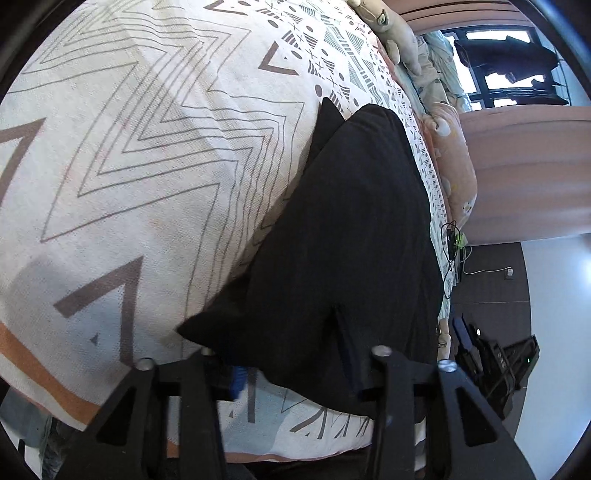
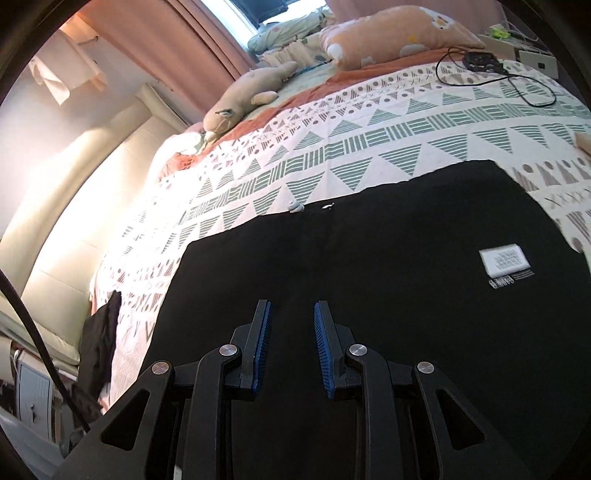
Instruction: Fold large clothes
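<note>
A large black garment (image 1: pixel 351 221) lies spread on the patterned bedspread (image 1: pixel 147 147). In the left wrist view its near corner drapes over my left gripper (image 1: pixel 284 332). The cloth fills the gap between the fingers; one blue pad (image 1: pixel 238 380) peeks out under the edge, the other finger (image 1: pixel 345 343) pokes up through the fabric. The jaws look shut on this bunched edge. In the right wrist view the garment (image 2: pixel 369 258) lies flat with a white label (image 2: pixel 504 262) showing. My right gripper (image 2: pixel 292 306) hovers over it, open a little, with nothing between the pads.
A plush toy (image 2: pixel 240 103), an orange pillow (image 2: pixel 391 33) and a charger with black cable (image 2: pixel 480 61) lie at the bed's far end. A padded headboard (image 2: pixel 74 184) runs along the left. Another dark cloth (image 2: pixel 101 332) hangs at the bed's side. Pink curtains (image 1: pixel 528 166) stand beyond.
</note>
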`<state>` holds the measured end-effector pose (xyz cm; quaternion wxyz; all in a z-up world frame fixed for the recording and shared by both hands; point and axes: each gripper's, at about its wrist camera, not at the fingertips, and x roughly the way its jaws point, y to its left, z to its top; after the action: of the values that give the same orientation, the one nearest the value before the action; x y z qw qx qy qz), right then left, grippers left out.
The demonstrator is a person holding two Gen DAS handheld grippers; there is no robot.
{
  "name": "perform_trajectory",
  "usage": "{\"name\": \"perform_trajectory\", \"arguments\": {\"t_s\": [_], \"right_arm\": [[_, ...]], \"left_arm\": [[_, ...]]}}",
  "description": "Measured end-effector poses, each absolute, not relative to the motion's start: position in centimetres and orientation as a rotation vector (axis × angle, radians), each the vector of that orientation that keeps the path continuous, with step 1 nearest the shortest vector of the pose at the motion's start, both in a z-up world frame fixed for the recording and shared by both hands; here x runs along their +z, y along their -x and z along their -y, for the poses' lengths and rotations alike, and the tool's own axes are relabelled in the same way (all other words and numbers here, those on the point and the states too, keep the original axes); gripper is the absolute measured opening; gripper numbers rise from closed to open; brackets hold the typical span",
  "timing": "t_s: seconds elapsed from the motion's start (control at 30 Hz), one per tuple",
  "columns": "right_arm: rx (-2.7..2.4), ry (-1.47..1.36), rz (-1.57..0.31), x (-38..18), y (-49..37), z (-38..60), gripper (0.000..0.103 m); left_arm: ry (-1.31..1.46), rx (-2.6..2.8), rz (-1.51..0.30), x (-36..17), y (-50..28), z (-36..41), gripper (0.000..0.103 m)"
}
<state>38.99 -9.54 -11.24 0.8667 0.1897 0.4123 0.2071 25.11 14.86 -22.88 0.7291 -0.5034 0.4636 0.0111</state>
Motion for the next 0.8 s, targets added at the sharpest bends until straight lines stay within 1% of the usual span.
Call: {"name": "perform_trajectory", "arguments": {"t_s": [0.1, 0.3, 0.57, 0.8], "right_arm": [[0.426, -0.416, -0.862, -10.8, -37.3, 10.6, 0.021], [0.466, -0.477, -0.874, -9.2, -32.3, 12.4, 0.021], [0.476, -0.474, -0.881, -9.5, -29.0, 13.2, 0.021], [0.472, -0.49, -0.954, -12.3, -28.9, 12.7, 0.021]], "left_arm": [[1.115, -0.005, -0.996, -22.2, -24.9, -15.1, 0.023], [1.094, -0.097, -0.92, -19.6, -24.7, -15.0, 0.014], [1.092, -0.204, -0.842, -16.2, -25.2, -14.0, 0.01], [1.038, -0.282, -0.796, -12.3, -26.0, -12.2, 0.01]]}}
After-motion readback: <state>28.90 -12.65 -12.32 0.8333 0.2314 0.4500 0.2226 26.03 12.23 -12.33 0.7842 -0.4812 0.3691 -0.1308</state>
